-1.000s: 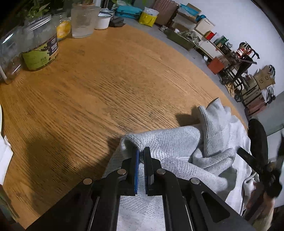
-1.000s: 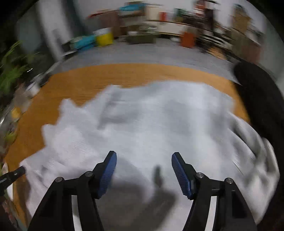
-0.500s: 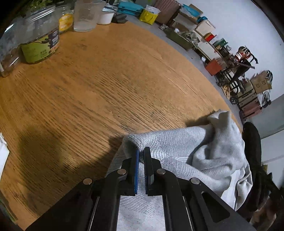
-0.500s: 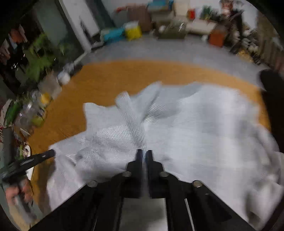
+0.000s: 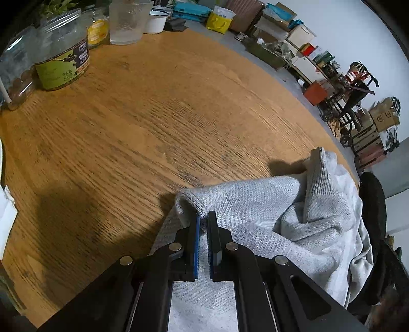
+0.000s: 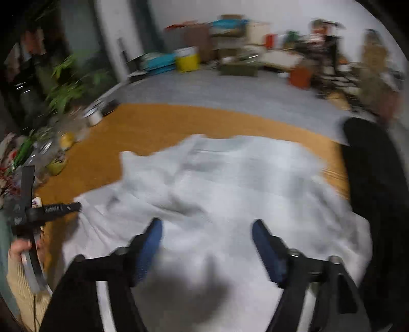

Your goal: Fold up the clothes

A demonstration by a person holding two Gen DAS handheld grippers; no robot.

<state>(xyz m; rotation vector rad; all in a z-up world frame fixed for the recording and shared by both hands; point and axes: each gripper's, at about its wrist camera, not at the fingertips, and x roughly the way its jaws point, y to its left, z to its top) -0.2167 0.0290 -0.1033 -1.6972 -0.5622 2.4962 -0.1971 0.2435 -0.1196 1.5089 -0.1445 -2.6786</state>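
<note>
A light grey knit sweater lies rumpled on the round wooden table, with a sleeve cuff standing up at its far side. My left gripper is shut on a folded edge of the sweater, which is raised a little off the wood. In the blurred right wrist view the sweater spreads across the near half of the table. My right gripper hovers above it, its jaws opening wide with only loose cloth below them. The left gripper shows at the sweater's left edge, held by a hand.
Jars, a ribbed glass and a white bowl crowd the table's far left rim. A black chair back stands at the right edge of the table. Boxes and clutter line the wall beyond a grey floor.
The right gripper stood open, pinched a ridge of sweater half a second ago, and has now let it go and risen. The left gripper kept its grip; the far sleeve shifted.
</note>
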